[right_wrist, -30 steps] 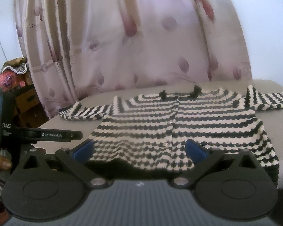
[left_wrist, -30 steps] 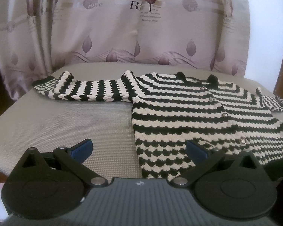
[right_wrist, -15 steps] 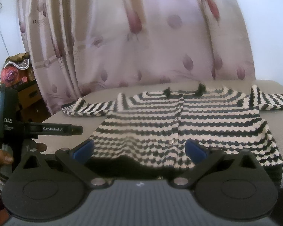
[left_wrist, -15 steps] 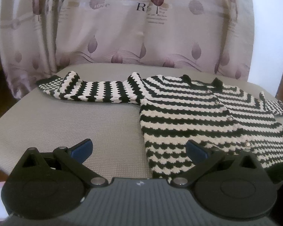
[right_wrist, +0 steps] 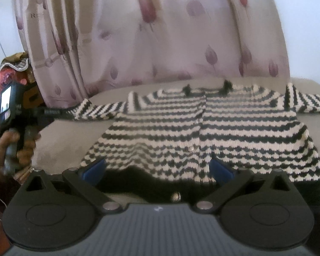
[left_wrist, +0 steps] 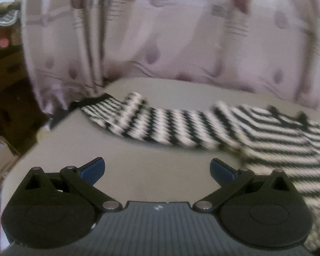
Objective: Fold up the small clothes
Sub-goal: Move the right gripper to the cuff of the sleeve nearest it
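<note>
A black-and-white striped knit cardigan [right_wrist: 202, 132] lies flat, buttoned, on a grey padded surface [right_wrist: 61, 140], both sleeves spread out. In the left wrist view its left sleeve [left_wrist: 151, 123] stretches across the middle, blurred by motion. My left gripper [left_wrist: 157, 169] is open above bare grey surface, short of that sleeve. My right gripper [right_wrist: 157, 169] is open over the cardigan's dark bottom hem [right_wrist: 155, 181], nothing between its blue pads. In the right wrist view the left gripper's body [right_wrist: 15, 106] shows at the left edge in a hand [right_wrist: 15, 147].
A pink curtain with leaf prints [right_wrist: 160, 32] hangs close behind the surface. Dark furniture and clutter [left_wrist: 4, 68] stand beyond the surface's left edge. A white wall [right_wrist: 305, 21] is at the right. Bare grey surface [left_wrist: 96, 147] lies in front of the left sleeve.
The left gripper has swung to the left and forward, so the sleeve now fills its view instead of the cardigan's body. The right gripper has edged closer to the hem.
</note>
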Demonstrator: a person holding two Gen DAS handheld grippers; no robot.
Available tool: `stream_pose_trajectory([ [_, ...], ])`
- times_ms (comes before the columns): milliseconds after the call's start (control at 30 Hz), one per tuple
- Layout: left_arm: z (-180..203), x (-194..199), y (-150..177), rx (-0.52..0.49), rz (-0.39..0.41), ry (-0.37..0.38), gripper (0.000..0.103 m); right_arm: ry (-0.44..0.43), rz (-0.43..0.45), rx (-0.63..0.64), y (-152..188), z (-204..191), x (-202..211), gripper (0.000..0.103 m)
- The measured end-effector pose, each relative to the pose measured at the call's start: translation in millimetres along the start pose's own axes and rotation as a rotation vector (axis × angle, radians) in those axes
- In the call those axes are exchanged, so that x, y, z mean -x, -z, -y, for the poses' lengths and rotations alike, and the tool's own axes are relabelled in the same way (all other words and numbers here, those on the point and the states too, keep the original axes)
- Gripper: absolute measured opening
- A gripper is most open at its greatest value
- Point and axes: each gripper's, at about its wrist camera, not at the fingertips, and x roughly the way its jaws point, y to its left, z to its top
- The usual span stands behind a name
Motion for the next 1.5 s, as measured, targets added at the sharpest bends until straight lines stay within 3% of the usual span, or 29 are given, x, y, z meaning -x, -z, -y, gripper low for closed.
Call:
stream_pose_trajectory([
  [200, -68.1, -67.2, -44.4, 0.075, 0.031, -0.136, 0.1, 0.017, -0.055, -0.012, 4.0, 5.9, -16.8, 0.103],
  [400, -130.9, -137.7, -72.2, 0.256, -0.086, -0.144, 0.09, 0.034, -0.107, -0.032, 6.4, 10.9, -34.7, 0.103],
  [500, -143.7, -159.6, -77.1, 0.296, -0.121, -0.145, 0.083, 0.037, -0.124, -0.045, 5.4, 12.8, -40.3, 0.103],
  [700, -145.8, -192.1, -82.0, 0.295, -0.152, -0.165, 0.082, 0.053, -0.153, -0.058, 6.7, 15.3, -48.8, 0.103],
  [733, -142.3, -196.6, -82.3, 0.264, -0.149, -0.177, 0.078, 0.055, -0.157, -0.062, 7.8, 16.0, -49.7, 0.103],
  [767, -136.8, -198.1, -82.0, 0.225, -0.142, -0.196, 0.05, 0.056, -0.157, -0.064, 8.0, 16.2, -50.5, 0.103],
  [833, -131.9, -194.8, -82.9, 0.194, -0.116, -0.187, 0.013, 0.059, -0.157, -0.065, 7.0, 16.1, -51.3, 0.103],
  [867, -132.8, -188.7, -84.5, 0.223, -0.108, -0.2, 0.011, 0.059, -0.156, -0.068, 6.1, 16.3, -51.3, 0.103],
  [1000, -136.3, -131.5, -86.4, 0.278, 0.012, -0.21, 0.011, 0.054, -0.137, -0.086, 0.9, 19.3, -48.7, 0.103],
  [1100, -140.0, -77.9, -78.8, 0.32, 0.057, -0.213, 0.011, 0.042, -0.113, -0.093, -2.8, 21.8, -44.0, 0.103],
  [1233, -137.2, -18.6, -49.2, 0.301, 0.047, -0.252, 0.011, 0.02, -0.084, -0.101, -4.5, 25.0, -38.7, 0.103],
  [1333, -135.2, -1.0, -20.6, 0.331, -0.033, -0.24, 0.011, 0.004, -0.077, -0.116, -2.3, 28.3, -36.0, 0.103],
  [1400, -128.9, 3.3, -1.6, 0.306, -0.063, -0.284, 0.027, -0.006, -0.067, -0.134, -1.1, 31.8, -31.8, 0.103],
  [1467, -125.5, 8.1, 6.8, 0.281, -0.048, -0.341, 0.076, -0.016, -0.053, -0.15, -1.5, 36.1, -26.8, 0.103],
  [1500, -124.6, 14.0, 8.9, 0.294, -0.026, -0.36, 0.077, -0.02, -0.045, -0.158, -2.6, 38.9, -23.6, 0.103],
])
